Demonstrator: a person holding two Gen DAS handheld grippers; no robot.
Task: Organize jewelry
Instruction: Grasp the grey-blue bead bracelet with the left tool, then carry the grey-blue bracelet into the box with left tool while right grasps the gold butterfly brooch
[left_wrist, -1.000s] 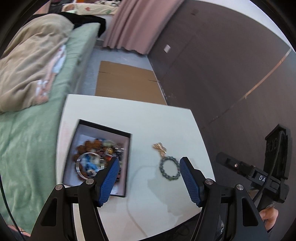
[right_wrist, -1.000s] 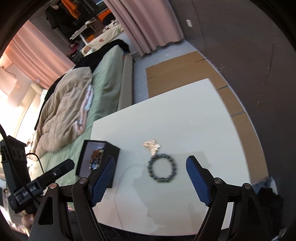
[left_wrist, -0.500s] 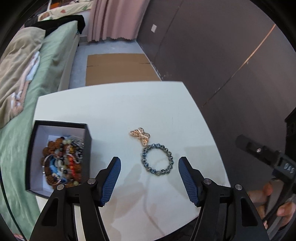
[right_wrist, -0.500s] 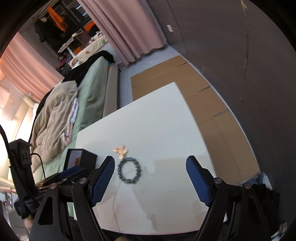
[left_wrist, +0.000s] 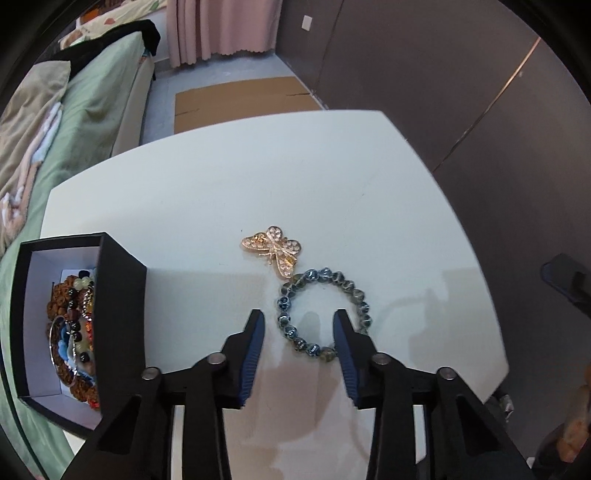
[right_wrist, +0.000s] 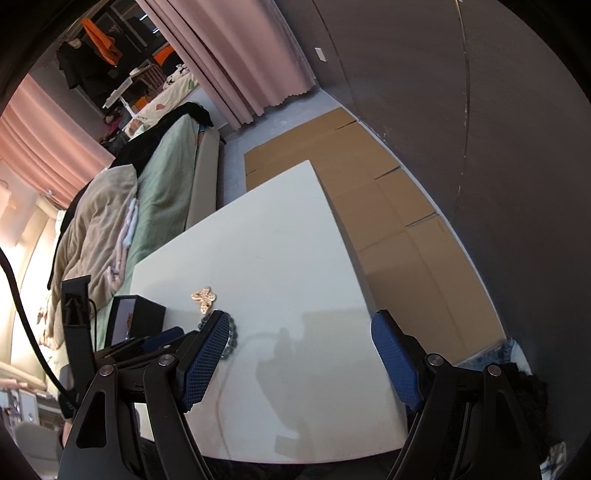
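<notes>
White table (left_wrist: 207, 192) beside a bed. Black box (left_wrist: 122, 302) at the table's left edge, already holding a pile of beaded pieces. Two items not yet boxed: a bead bracelet (left_wrist: 347, 286) lying flat near the table's middle, and a gold butterfly brooch (left_wrist: 273, 249) just beyond it, its near wing touching or nearly touching the bracelet's far-left beads.

Left gripper (left_wrist: 298, 334) points steeply down over the bracelet's near-left arc. Jaws closing; one finger sits outside the ring on the left, the other comes down inside the ring or over its right side, hard to tell which. Pads not yet pressing on beads.

Right gripper (right_wrist: 299, 354) hovers over the near-right part of the table, jaws wide apart, nothing between them.

Step in hand, as I judge it: picking up the bracelet for the box.

Next move calls for lowering until the pads straddle the bead strand, closing on it without nudging the brooch, then lifting and carrying left over the box wall. Risk: round beads may roll out of the pads.
</notes>
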